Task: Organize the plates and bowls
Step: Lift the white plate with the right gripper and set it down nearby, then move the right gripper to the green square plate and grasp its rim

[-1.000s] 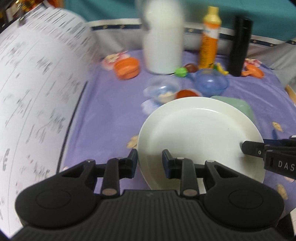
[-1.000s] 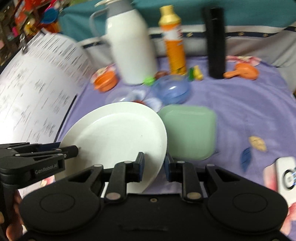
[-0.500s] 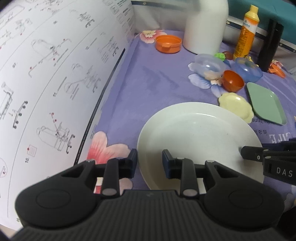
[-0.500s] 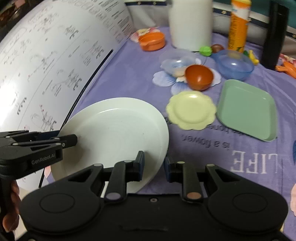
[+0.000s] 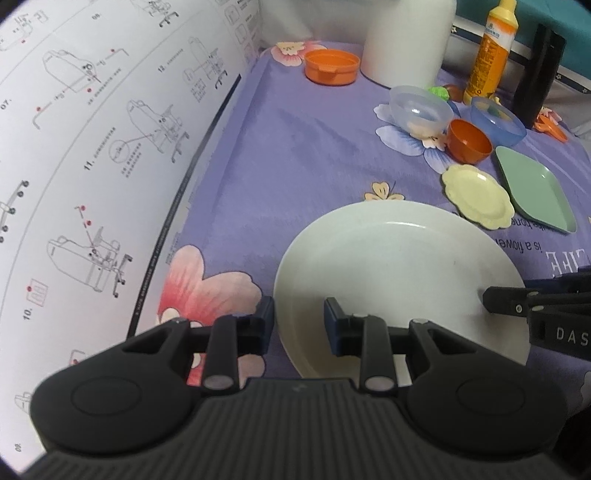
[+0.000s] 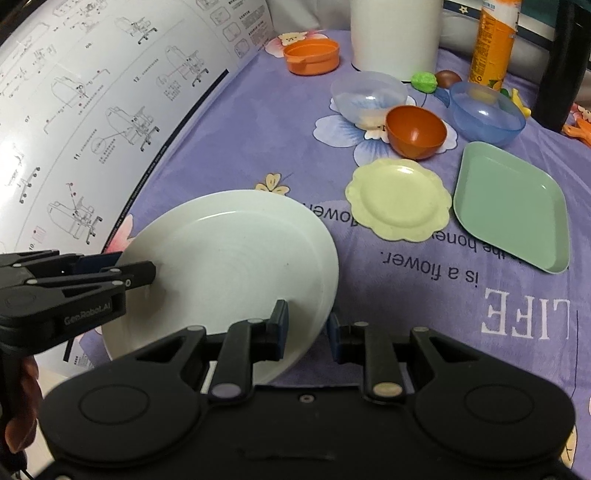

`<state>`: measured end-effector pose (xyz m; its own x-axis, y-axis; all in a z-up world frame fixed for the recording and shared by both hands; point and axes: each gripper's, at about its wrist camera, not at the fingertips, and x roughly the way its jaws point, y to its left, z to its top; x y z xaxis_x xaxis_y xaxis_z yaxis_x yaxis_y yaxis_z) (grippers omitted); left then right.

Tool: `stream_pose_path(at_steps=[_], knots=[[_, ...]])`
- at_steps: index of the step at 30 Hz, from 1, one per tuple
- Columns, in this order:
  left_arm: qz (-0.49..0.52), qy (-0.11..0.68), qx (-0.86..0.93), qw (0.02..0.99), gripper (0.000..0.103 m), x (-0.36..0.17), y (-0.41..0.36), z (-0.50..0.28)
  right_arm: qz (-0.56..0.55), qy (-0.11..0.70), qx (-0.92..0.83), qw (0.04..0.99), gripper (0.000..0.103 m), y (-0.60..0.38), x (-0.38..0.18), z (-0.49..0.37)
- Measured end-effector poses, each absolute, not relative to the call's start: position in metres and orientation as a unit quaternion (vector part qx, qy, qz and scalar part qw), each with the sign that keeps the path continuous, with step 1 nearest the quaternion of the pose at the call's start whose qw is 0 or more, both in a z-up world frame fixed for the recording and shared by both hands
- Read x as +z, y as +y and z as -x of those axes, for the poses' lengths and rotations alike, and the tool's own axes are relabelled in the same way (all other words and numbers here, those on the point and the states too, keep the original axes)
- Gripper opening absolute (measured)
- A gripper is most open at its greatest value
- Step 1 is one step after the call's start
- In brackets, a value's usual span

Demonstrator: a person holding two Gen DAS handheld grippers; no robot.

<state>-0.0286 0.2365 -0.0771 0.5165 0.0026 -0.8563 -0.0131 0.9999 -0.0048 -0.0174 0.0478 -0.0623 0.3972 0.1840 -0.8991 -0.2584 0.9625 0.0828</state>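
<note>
White and round, the big plate [image 5: 399, 273] is held by both grippers at the same time, above the purple cloth [image 5: 295, 147]. The left gripper [image 5: 298, 321] has its jaws nearly closed on the plate's near left rim: one finger is under the rim and the other lies on the inside. The right gripper [image 6: 307, 328] grips the opposite rim in the same way, with its jaws also narrow and the rim between them. In the right wrist view the plate is tilted, its right edge lower, and the left gripper comes in from the left side with a hand [image 6: 18, 406] behind it.

Just beyond the plate on the cloth lie a small yellow plate [image 6: 399, 201] with a wavy edge and, beside it to the right, a green square plate [image 6: 511, 206]. Behind these stand an orange bowl [image 6: 415, 131], a clear bowl [image 6: 367, 94] and a blue bowl [image 6: 485, 110], close together. Farther back are an orange dish [image 6: 312, 55], a white jug [image 6: 395, 35], an orange bottle [image 6: 493, 40] and a black flask [image 5: 537, 74]. A large printed paper sheet [image 5: 92, 129] with drawings covers the left side
</note>
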Motion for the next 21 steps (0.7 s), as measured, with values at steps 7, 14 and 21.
stream_pose_path(at_steps=[7, 14, 21], knots=[[0.015, 0.484, -0.010, 0.875, 0.084, -0.076, 0.231, 0.030, 0.031, 0.532, 0.136, 0.835, 0.070, 0.041, -0.067, 0.016], [0.013, 0.468, 0.012, 0.883, 0.103, -0.065, 0.228, 0.028, 0.037, 0.509, 0.140, 0.848, 0.103, 0.031, -0.052, 0.022], [0.021, 0.472, 0.017, 0.881, 0.103, -0.060, 0.223, 0.027, 0.016, 0.518, 0.130, 0.845, 0.103, 0.011, -0.051, 0.026]])
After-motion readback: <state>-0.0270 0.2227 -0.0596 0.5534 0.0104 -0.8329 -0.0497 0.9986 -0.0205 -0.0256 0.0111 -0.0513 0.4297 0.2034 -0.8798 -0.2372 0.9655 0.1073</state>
